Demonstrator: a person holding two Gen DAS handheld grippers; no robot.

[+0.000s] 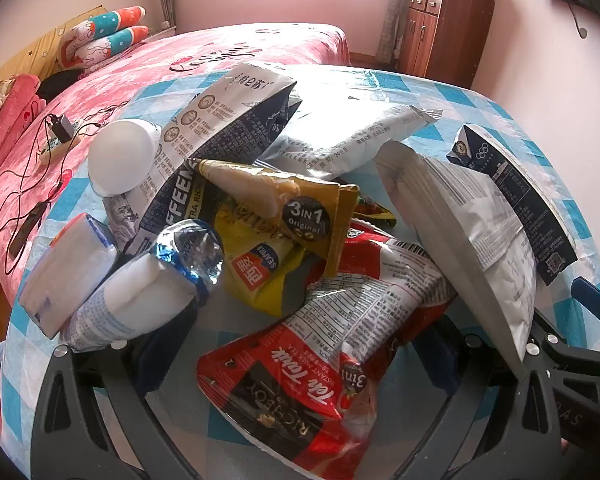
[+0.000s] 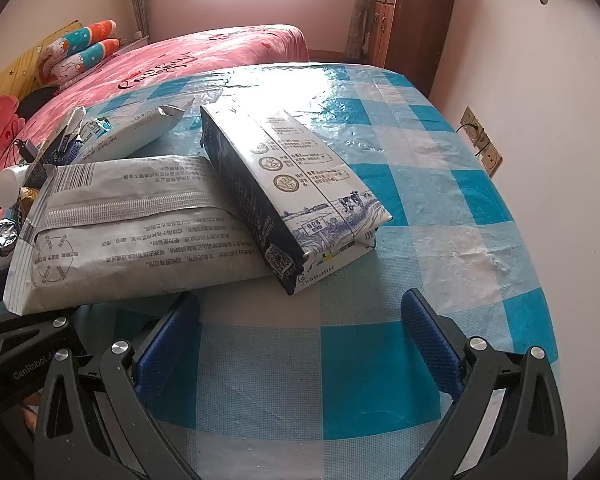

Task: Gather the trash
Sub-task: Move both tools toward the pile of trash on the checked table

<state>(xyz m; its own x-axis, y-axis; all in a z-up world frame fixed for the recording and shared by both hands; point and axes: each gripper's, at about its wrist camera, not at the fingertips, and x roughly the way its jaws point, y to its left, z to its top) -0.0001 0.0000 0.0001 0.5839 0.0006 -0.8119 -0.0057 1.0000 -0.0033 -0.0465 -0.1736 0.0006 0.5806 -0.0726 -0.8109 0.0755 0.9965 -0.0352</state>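
A pile of trash lies on the blue-checked tablecloth [image 2: 360, 364]. In the left wrist view a red milk-tea wrapper [image 1: 320, 364] lies between the fingers of my open left gripper [image 1: 300, 364]. Around it are a yellow coffee bag [image 1: 276, 236], a white wrapped tissue roll [image 1: 140, 300], a tissue pack [image 1: 68, 272], a milk carton [image 1: 228, 124] and a grey bag [image 1: 460, 240]. In the right wrist view my right gripper [image 2: 300, 344] is open and empty, just in front of a grey bag [image 2: 132, 232] and a blue-white milk carton [image 2: 296, 184] leaning on it.
A pink bed [image 1: 220, 52] with pillows [image 1: 104, 36] and cables [image 1: 40, 168] lies behind the table. A wooden cabinet [image 2: 408, 20] stands at the back right. Wall sockets [image 2: 480, 140] are to the right. A white round lid [image 1: 120, 156] sits at the pile's left.
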